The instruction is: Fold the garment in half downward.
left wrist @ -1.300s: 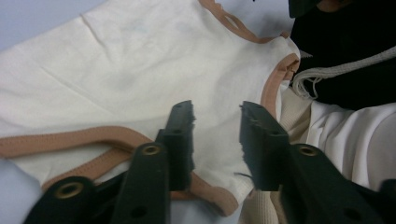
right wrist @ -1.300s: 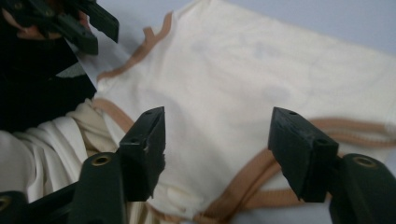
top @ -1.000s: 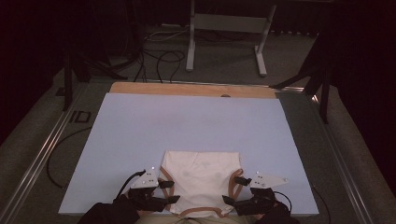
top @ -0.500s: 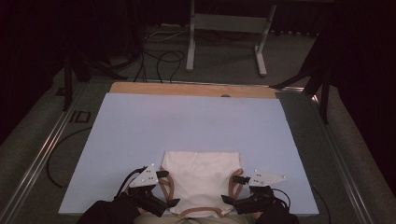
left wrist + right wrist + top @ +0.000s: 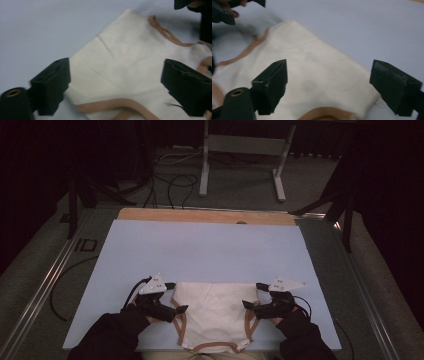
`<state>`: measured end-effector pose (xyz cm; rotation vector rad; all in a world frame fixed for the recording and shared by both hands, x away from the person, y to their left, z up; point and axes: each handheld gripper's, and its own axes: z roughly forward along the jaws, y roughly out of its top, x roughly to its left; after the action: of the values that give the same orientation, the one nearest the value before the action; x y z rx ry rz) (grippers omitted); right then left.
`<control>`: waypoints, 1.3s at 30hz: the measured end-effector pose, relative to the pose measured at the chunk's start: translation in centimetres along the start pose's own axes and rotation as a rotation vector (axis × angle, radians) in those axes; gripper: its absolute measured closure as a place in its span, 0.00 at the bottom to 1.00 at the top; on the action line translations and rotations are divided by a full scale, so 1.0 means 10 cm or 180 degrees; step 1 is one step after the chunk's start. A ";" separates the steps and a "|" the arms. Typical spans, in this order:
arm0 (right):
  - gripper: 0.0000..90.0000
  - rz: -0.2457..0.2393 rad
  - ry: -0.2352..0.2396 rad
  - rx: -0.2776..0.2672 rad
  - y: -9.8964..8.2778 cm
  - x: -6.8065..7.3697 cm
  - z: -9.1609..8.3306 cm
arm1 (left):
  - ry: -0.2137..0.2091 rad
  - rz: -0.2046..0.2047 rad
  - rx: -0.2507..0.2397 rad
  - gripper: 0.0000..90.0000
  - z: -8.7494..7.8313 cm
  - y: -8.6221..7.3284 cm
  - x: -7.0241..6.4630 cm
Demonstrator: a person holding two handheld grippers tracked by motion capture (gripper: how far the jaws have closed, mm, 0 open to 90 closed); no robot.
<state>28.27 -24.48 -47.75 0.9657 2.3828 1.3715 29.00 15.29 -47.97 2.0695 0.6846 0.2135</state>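
Cream tote bag (image 5: 214, 312) lies flat at the near edge of the blue mat (image 5: 200, 250). My left gripper (image 5: 172, 300) and right gripper (image 5: 252, 297) flank it, jaws spread, empty; the left's have just been opening. I should pinch matching side edges evenly, clear of the tan straps (image 5: 179, 322).

Dim room, lit table; both gripper views soft with blur.

High view: the surround is near black, while the sheet (image 5: 210, 247) on the table takes even light from above, without glare; the picture is grainy. Left gripper view: the bag (image 5: 130, 65) is smeared by motion, its strap edges unsharp, with a soft shadow at top right. Right gripper view: the near jaws are out of focus, and the cloth is hazy with faint grey patches.
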 end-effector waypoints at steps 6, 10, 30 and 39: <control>0.33 0.0125 -0.0105 0.0048 -0.01 -0.28 0.10 | 0.0164 -0.0225 0.0096 0.37 0.13 -0.05 0.32; 0.39 0.0170 -0.0141 0.0108 -0.04 -0.41 0.16 | 0.0277 -0.0313 0.0181 0.49 0.25 -0.08 0.45; 0.56 0.0164 -0.0229 0.0560 -0.14 -0.49 0.41 | 0.0282 -0.0168 0.0592 0.72 0.55 -0.04 0.56; 0.79 0.0030 -0.0258 0.0655 -0.16 -0.46 0.43 | 0.0268 -0.0103 0.0617 0.86 0.58 -0.04 0.51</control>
<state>33.17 -25.08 -51.94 1.0631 2.4966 1.0831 35.41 14.05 -52.08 2.2424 0.8168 0.2245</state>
